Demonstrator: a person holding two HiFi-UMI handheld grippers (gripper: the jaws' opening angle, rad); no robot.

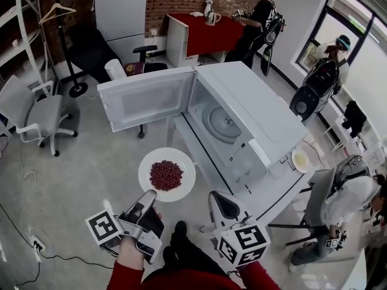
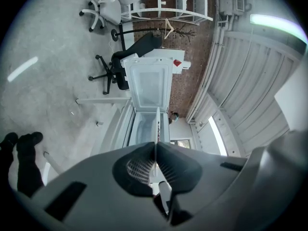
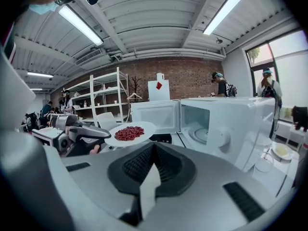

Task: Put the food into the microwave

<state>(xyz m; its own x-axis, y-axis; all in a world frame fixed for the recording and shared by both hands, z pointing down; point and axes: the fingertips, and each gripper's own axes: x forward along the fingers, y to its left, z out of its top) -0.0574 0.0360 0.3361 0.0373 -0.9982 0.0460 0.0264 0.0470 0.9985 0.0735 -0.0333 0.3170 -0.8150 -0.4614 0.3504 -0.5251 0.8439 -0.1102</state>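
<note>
A white plate (image 1: 181, 161) carrying red food (image 1: 166, 175) hangs level in front of the open white microwave (image 1: 260, 101). My left gripper (image 1: 151, 195) is shut on the plate's near rim. In the left gripper view the plate (image 2: 158, 124) shows edge-on between the closed jaws of the left gripper (image 2: 155, 146). The microwave's door (image 1: 148, 98) is swung wide to the left and the glass turntable (image 1: 222, 122) is bare. My right gripper (image 1: 219, 197) is shut on nothing, to the right of the plate. The right gripper view shows the right gripper (image 3: 153, 148), the food (image 3: 128, 133) and the microwave's cavity (image 3: 204, 124) to the right of it.
The microwave stands on a white table (image 1: 275, 189), which also bears a small dish (image 1: 300, 159). Office chairs (image 1: 36, 113) and a coat stand (image 1: 66, 53) are at the left. Several people stand at the back and right. A cable (image 1: 36, 246) lies on the floor.
</note>
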